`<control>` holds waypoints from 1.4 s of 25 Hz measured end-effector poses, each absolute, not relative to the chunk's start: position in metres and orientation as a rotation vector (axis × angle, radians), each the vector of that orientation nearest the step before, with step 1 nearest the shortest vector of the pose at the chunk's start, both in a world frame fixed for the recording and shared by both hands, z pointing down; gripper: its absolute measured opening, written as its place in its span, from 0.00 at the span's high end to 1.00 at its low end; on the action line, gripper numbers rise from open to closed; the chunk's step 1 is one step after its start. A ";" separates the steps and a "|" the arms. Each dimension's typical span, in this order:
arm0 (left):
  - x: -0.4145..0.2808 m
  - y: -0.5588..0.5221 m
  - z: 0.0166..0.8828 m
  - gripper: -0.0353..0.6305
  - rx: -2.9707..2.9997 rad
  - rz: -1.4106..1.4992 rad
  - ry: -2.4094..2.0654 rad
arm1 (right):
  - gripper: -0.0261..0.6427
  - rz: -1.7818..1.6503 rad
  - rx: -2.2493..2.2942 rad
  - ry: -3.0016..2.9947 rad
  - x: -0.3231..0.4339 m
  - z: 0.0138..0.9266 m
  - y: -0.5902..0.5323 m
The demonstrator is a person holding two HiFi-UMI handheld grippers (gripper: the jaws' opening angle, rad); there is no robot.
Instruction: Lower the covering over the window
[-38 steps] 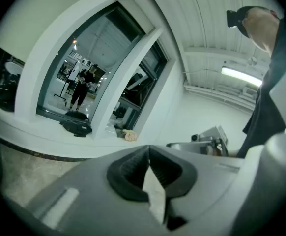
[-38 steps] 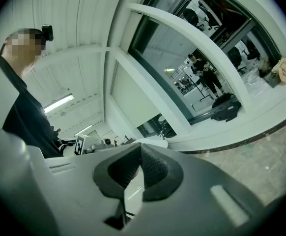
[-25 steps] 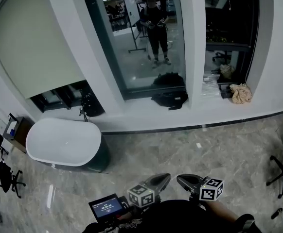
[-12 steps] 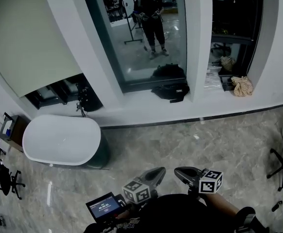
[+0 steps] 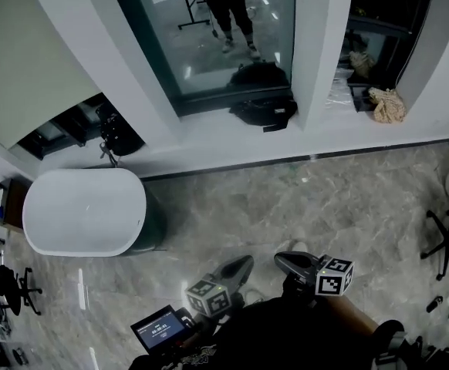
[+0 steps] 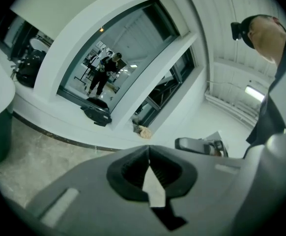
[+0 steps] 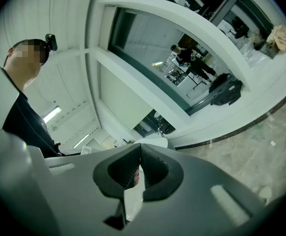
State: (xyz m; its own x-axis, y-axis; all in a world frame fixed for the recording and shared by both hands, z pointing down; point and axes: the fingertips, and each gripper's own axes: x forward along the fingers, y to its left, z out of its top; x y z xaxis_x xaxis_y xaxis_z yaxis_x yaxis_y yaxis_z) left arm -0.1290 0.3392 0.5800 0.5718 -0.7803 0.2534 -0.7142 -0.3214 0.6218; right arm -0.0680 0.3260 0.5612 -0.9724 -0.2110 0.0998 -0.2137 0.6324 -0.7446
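- the blind [image 5: 20, 68] hangs far left, part way down its window, with a dark gap below it. no cord shows, so i may reach for the wrong spot.
- the tub [image 5: 82, 210] stands right under that window. leaning over it, i could bump it or lose my footing.
- my left tongs [image 5: 242, 264] are pressed together on nothing, low by my body and well apart from the blind. unless i spread them, they'd slide off the hem.
- my right tongs [image 5: 281, 259] are likewise pressed together and empty.
- the middle window [image 5: 209, 37] is bare too, so i might head for the wrong one.
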 end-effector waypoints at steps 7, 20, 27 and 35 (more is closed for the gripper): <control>-0.130 0.210 0.597 0.94 2.048 -0.098 -1.239 | 0.95 1.322 0.359 -2.845 -0.049 0.577 0.201; -0.072 -0.102 0.532 0.94 2.256 -0.155 -1.225 | 0.95 1.033 0.521 -2.918 0.011 0.546 -0.063; -0.095 -0.277 0.454 0.89 2.519 -0.261 -1.171 | 0.95 0.956 0.796 -2.910 0.007 0.534 -0.142; -0.042 -0.435 0.311 0.74 2.866 -0.542 -0.900 | 0.95 1.034 1.249 -2.795 0.010 0.522 -0.198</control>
